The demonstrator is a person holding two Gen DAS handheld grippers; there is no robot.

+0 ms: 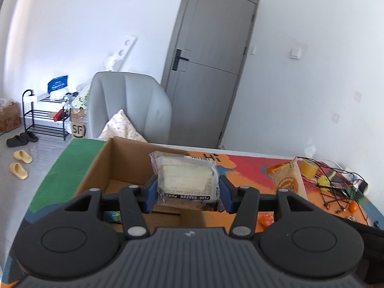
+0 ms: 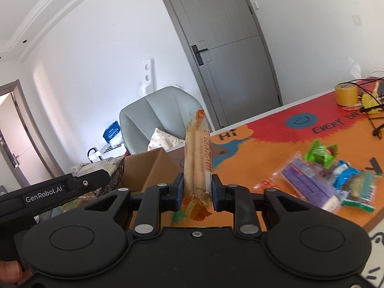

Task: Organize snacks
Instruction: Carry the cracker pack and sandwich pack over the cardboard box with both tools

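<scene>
My left gripper (image 1: 188, 193) is shut on a clear-wrapped white cake packet (image 1: 186, 180), held above the open cardboard box (image 1: 100, 165). A green packet (image 1: 112, 216) lies on the box floor. The orange biscuit packet (image 1: 289, 180) shows to the right in the left wrist view. My right gripper (image 2: 195, 192) is shut on that orange biscuit packet (image 2: 198, 158), which stands upright between the blue pads. The cardboard box (image 2: 146, 168) sits ahead and left of it, with the left gripper's body (image 2: 55, 190) across its near side.
Loose snack packets, purple (image 2: 309, 184), green (image 2: 321, 153) and blue (image 2: 348, 176), lie on the colourful table mat (image 2: 259, 158) at the right. A yellow tape roll (image 2: 345, 93) and black cables (image 1: 336, 187) sit at the far end. A grey armchair (image 1: 129, 105) stands beyond the table.
</scene>
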